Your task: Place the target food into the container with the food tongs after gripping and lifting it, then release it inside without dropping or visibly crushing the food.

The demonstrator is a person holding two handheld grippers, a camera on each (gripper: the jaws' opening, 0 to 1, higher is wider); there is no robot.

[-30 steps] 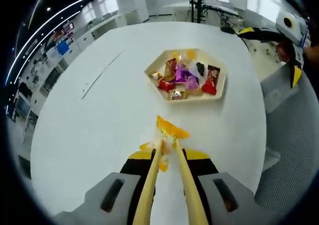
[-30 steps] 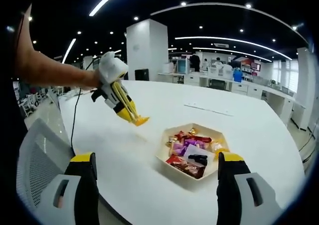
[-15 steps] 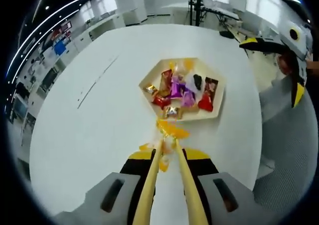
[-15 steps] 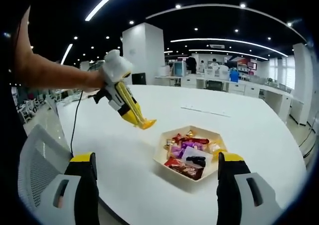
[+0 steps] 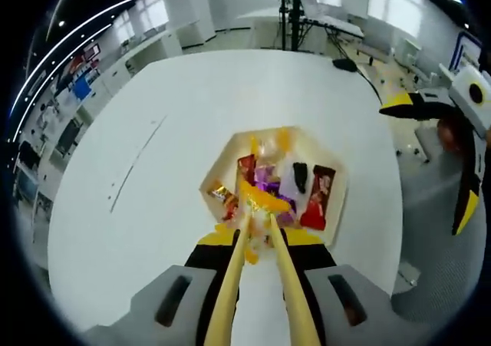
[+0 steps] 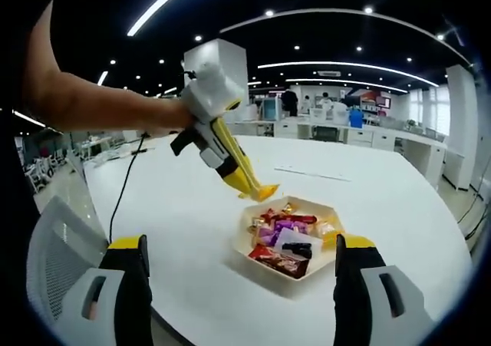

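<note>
The left gripper (image 5: 259, 222) pinches the food tongs (image 5: 257, 285), clamping an orange candy (image 5: 263, 199); it has moved from beside the tray (image 5: 215, 179) to directly above it. The right gripper (image 6: 238, 285) hangs spread at 6 o'clock

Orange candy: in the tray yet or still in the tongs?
Still in the tongs. The orange candy is pinched at their tips above the tray, not lying among the wrapped candies.
</note>
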